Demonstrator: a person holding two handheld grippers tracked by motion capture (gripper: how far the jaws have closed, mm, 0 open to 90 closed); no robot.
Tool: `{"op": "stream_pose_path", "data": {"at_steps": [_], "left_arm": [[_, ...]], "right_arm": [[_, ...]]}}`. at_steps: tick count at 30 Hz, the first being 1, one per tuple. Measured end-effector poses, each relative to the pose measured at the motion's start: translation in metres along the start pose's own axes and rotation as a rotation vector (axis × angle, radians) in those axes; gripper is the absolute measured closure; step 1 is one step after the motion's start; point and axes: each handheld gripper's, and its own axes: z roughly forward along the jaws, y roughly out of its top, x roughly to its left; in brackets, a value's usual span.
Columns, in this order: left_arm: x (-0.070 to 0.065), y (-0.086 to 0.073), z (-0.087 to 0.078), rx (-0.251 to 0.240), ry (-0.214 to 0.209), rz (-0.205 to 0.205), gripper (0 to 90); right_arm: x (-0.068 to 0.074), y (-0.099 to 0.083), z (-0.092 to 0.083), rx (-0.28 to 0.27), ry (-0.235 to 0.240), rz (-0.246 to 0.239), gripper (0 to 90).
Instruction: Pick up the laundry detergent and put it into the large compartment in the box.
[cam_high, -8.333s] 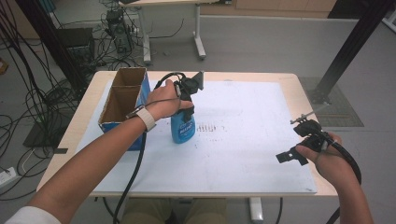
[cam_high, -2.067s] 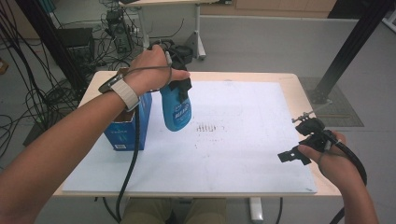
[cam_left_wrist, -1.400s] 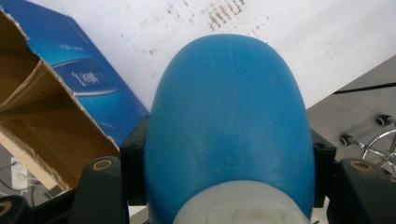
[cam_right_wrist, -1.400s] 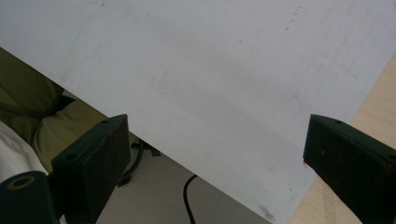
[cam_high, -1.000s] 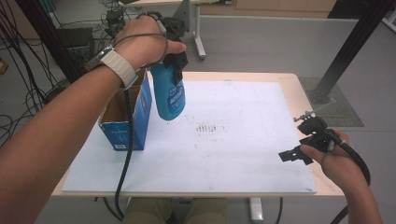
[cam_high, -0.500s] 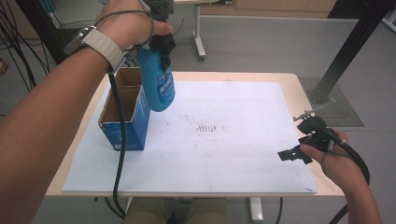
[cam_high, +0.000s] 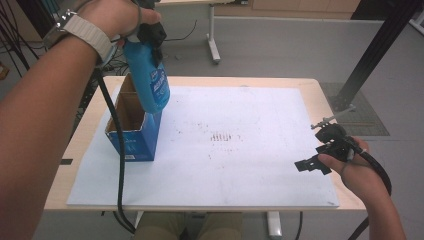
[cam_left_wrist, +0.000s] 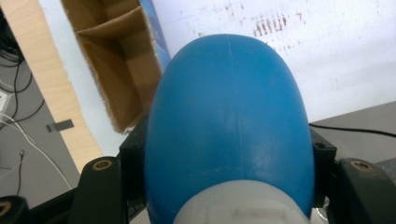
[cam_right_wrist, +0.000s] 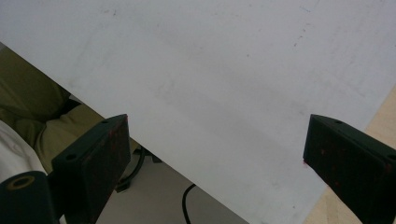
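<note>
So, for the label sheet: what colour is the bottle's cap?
White cap, best seen in the left gripper view.

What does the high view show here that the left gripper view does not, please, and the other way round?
The high view alone takes in the right gripper with open jaws near the table's right edge, the person's forearms, and the blue bottle's label.

The left gripper view alone shows up close the black jaws pressed against both sides of the blue bottle, just above its white neck.

Both show the bottle lifted by the left gripper above the open cardboard box on the white mat.
</note>
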Motion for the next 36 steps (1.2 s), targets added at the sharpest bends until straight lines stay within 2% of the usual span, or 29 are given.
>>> {"op": "stream_pose_path", "data": {"at_steps": [8, 15, 25, 36], "left_arm": [[0.017, -0.008, -0.008, -0.016, -0.009, -0.054, 38.2], [0.033, -0.012, -0.006, -0.016, -0.007, -0.103, 38.2], [0.064, -0.014, 0.002, -0.014, -0.007, -0.182, 38.2], [0.078, -0.011, 0.01, -0.008, -0.006, -0.207, 38.1]], "right_arm": [[0.001, 0.002, -0.001, -0.015, 0.004, -0.009, 7.5], [0.0, 0.002, 0.0, -0.029, 0.009, -0.02, 7.5], [-0.002, 0.004, 0.005, -0.023, 0.017, -0.02, 7.5], [-0.002, 0.012, 0.011, -0.013, 0.026, -0.025, 7.5]]}}
